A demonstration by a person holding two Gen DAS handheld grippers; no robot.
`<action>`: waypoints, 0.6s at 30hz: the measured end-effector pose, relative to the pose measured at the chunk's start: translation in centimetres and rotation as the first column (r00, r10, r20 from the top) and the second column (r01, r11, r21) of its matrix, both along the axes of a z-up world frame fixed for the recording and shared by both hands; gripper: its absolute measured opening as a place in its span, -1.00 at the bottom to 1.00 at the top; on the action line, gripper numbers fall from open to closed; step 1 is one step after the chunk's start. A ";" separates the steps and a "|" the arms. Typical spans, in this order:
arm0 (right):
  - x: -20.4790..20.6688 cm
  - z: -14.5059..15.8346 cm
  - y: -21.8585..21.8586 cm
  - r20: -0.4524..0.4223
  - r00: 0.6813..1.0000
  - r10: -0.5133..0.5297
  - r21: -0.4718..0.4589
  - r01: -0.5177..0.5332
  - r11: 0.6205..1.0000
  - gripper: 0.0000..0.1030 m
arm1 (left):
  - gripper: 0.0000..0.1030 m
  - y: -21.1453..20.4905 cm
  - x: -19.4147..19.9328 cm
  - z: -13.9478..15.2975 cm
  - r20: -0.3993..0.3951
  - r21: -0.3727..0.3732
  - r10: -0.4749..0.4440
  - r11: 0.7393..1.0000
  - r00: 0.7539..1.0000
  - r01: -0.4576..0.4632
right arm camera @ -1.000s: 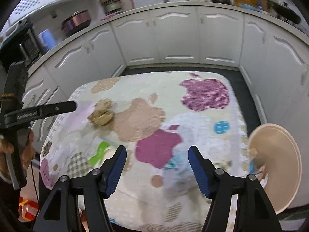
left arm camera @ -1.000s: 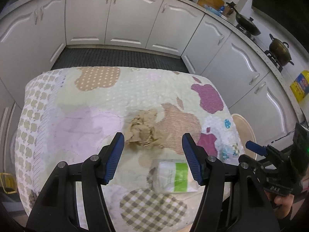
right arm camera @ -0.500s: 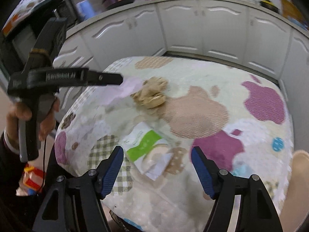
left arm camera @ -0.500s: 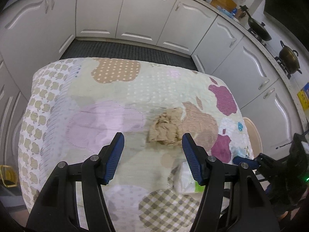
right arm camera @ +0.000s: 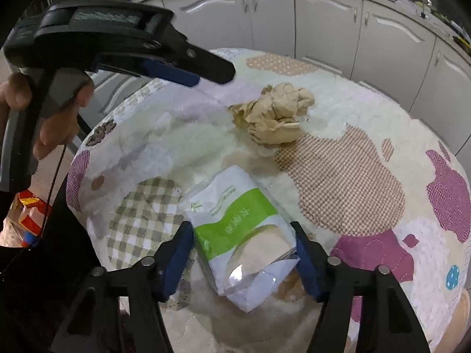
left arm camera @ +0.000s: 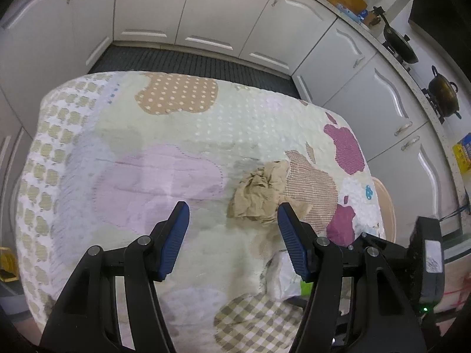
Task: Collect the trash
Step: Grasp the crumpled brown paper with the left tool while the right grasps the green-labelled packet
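From the left wrist, the left tool [left arm camera: 232, 220] hangs open over the quilt-covered bench [left arm camera: 123, 135], the crumpled brown paper [left arm camera: 260, 194] lying just beyond its right pad; it should shift right before descending. From the right wrist, the right tool [right arm camera: 243, 235] is closing around the white-and-green packet [right arm camera: 241, 235] at the bench's near edge, pads not yet pressing; squeezing it across its width, low, should keep the slippery film from sliding.

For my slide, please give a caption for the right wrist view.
Right gripper closing around a white-and-green packet on the patterned cloth, crumpled brown paper beyond.
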State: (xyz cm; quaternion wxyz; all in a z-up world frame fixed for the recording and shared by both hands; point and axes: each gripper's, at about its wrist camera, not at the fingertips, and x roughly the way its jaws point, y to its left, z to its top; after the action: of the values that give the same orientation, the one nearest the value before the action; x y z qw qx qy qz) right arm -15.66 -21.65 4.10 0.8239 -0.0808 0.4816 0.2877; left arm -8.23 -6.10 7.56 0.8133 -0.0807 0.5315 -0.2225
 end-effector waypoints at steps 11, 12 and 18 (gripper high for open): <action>-2.1 3.0 -3.6 0.052 0.990 -0.130 0.084 0.125 0.989 -0.06 | 0.18 -4.5 1.4 -1.8 0.033 0.023 -0.042 0.999 0.999 0.041; -2.2 3.1 -3.6 0.055 0.989 -0.139 0.080 0.135 0.988 -0.06 | 0.18 -4.6 1.5 -2.1 0.036 0.036 -0.035 0.999 0.999 0.034; -2.3 3.8 -4.5 0.069 0.971 -0.229 0.059 0.225 0.973 -0.06 | -0.40 -4.8 1.6 -3.7 0.041 0.103 -0.013 0.995 0.999 0.009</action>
State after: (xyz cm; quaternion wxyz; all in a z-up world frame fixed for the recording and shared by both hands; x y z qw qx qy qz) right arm -17.91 -26.19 7.90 0.8708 -0.0152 0.4487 0.2004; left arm -6.67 -10.89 3.89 0.8262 -0.0311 0.5254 -0.2011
